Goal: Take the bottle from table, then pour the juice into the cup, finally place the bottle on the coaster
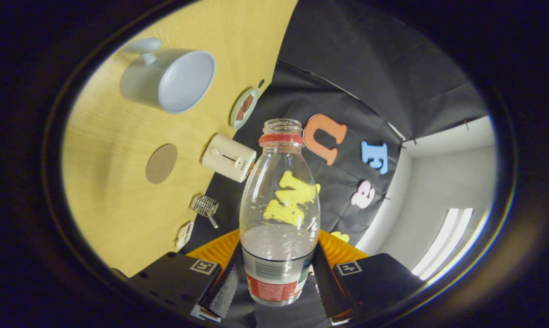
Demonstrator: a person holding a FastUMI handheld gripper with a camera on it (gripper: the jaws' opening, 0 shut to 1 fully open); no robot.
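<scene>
Between the fingers of the gripper (pixel 277 278) stands the bottle (pixel 279 214), pinched at its labelled lower part, uncapped, tilted with the whole view.

Beyond the fingers and to their left, the cup (pixel 174 82) waits on the wooden table (pixel 106 200), and the round coaster (pixel 161 163) lies nearer, well apart from it. I judge the pour is in hand: bring the open neck over the cup first, then tip slowly and keep the pinch firm.

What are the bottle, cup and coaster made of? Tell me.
Bottle: clear, glossy plastic or glass, since the wall shows through it; gripper shut on it.
Cup: pale, smooth, likely glazed ceramic.
Coaster: flat matte brownish disc, maybe cork or wood.
</scene>
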